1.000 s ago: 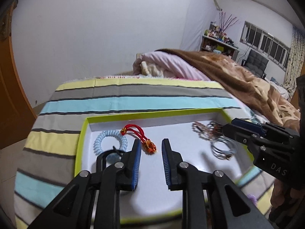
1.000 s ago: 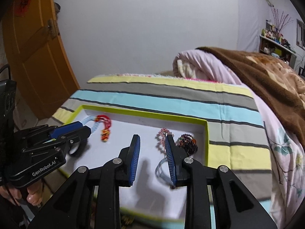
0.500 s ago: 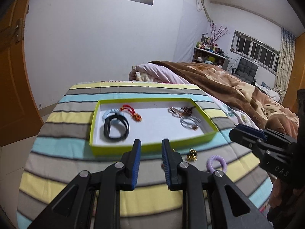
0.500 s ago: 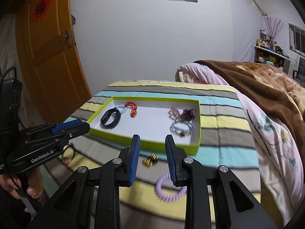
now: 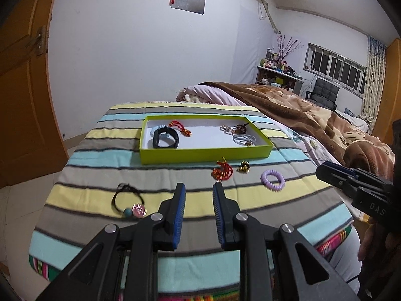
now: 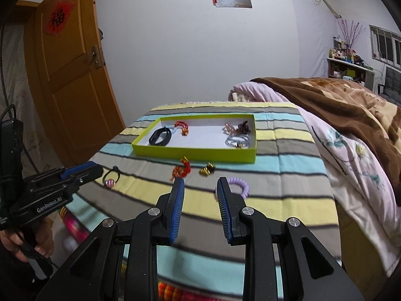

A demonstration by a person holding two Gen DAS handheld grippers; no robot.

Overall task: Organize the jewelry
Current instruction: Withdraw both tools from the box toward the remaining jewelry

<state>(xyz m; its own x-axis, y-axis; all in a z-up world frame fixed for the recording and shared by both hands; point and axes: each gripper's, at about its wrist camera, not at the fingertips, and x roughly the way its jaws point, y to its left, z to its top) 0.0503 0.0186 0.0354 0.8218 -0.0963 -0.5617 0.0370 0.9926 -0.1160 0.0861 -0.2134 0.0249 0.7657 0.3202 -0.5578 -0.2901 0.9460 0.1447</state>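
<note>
Now that both tools have pulled back from the tray (image 5: 205, 154), left tool (image 5: 198, 215) and right tool (image 6: 200, 208) hang released, empty; four pieces wait on the near table (image 5: 100, 175).

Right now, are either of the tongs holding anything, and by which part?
Nothing is held. The left tongs and right tongs are both open and empty above the striped cloth.

light: dim, cool indoor | edges: fisheye bending, dark vignette | blur: slight near right view's lower edge
</note>
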